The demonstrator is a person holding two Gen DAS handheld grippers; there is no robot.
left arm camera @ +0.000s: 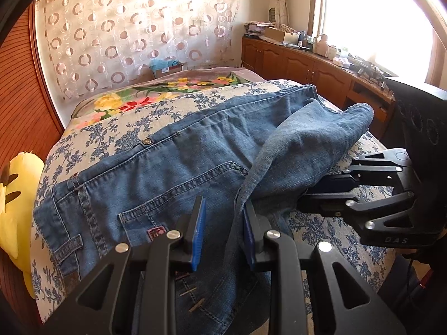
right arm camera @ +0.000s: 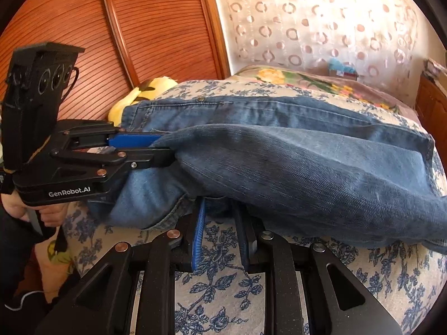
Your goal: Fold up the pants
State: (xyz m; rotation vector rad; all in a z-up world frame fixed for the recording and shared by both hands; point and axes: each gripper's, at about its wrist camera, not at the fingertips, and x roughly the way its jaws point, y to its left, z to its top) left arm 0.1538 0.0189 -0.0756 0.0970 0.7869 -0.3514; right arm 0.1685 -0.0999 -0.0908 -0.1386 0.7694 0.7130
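Left wrist: close above jeans [left arm camera: 167, 173], facing bed's [left arm camera: 321, 223] far curtain | Right wrist: low at bed edge, facing jeans sidelong toward wooden panel [right arm camera: 139, 28] | Shared: jeans, bed, curtain.

Faded blue jeans [left arm camera: 173, 167] lie on a blue-flowered cream bedspread [left arm camera: 92, 136].

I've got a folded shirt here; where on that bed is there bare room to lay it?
Bare bedspread lies between the jeans and the near edge, and between jeans and floral blanket. It is crowded around the left gripper and right gripper.
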